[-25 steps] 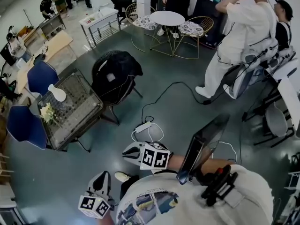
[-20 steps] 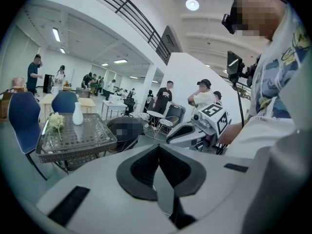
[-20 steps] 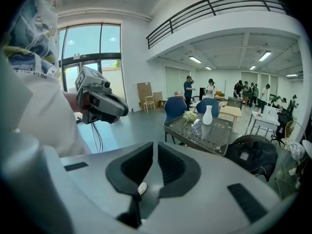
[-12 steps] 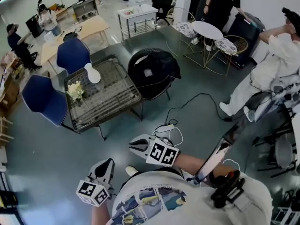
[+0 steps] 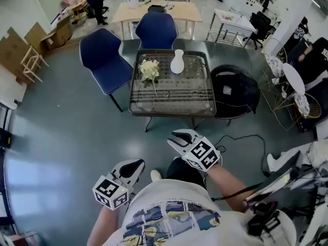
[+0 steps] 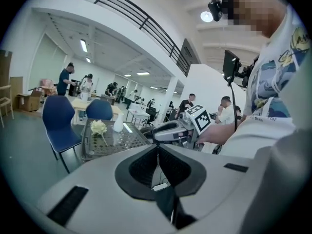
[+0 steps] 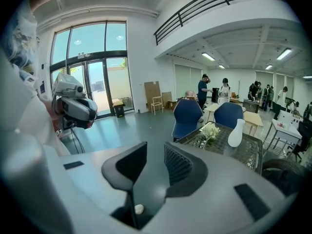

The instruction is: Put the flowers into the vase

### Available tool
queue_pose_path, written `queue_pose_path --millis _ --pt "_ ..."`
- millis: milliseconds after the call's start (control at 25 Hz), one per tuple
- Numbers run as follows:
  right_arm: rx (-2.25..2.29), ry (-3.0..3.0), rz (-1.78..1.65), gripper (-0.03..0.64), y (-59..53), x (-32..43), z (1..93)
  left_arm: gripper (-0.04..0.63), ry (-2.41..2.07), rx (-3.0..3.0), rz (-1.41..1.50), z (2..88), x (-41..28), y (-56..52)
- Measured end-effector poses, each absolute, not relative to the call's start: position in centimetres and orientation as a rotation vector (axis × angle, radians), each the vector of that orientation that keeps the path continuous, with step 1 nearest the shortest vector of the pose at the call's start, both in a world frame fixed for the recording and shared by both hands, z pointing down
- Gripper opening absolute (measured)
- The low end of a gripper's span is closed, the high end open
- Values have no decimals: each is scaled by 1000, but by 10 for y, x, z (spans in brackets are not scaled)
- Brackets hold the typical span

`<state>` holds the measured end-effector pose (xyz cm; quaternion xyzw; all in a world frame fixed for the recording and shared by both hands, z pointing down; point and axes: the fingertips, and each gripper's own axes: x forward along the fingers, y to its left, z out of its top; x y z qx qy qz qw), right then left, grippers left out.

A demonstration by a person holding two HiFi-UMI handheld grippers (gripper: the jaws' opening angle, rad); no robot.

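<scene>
Two blue chairs stand by the table in the head view: a blue chair (image 5: 105,58) at its left side and a second blue chair (image 5: 156,29) at its far side, with cardboard (image 5: 38,35) against the wall further left. The mesh-topped table (image 5: 171,100) sits in the middle of the grey floor, well apart from both grippers. The flowers (image 5: 149,68), a small white bunch, lie flat on the far left part of the tabletop with the stem pointing toward the near edge. The vase (image 5: 177,61), white and narrow-necked, stands upright near them to the right, close to the far edge and not touching them. A black chair (image 5: 236,90) draped with a dark garment stands just beside the table's right side. Low in the head view, the left gripper (image 5: 132,166) is held out over bare floor in front of the person's printed white shirt (image 5: 169,217). In its own view the two jaws are pressed together with nothing between them. To its right and a little further forward, the right gripper (image 5: 179,137) points toward the table. Its jaws have just been opening and now stand apart, with only floor showing in the gap.
</scene>
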<state>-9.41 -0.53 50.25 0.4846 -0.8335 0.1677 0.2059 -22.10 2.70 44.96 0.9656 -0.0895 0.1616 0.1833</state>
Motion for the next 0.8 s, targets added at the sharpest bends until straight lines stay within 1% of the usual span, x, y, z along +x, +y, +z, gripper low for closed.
queue_pose_path --millis 360,440,600,800 --pt "1364 -2332 595 98 -167 -40 541 11 -484 2657 443 463 -223 -66" --pt "1370 -2331 644 103 -213 -20 553 11 -528 2632 457 468 -214 -93" --pt "1367 -2322 721 135 -310 22 578 11 -616 2594 452 469 -185 -148" --pt "1353 -2289 750 160 -418 73 609 11 -720 2553 459 468 -150 -210"
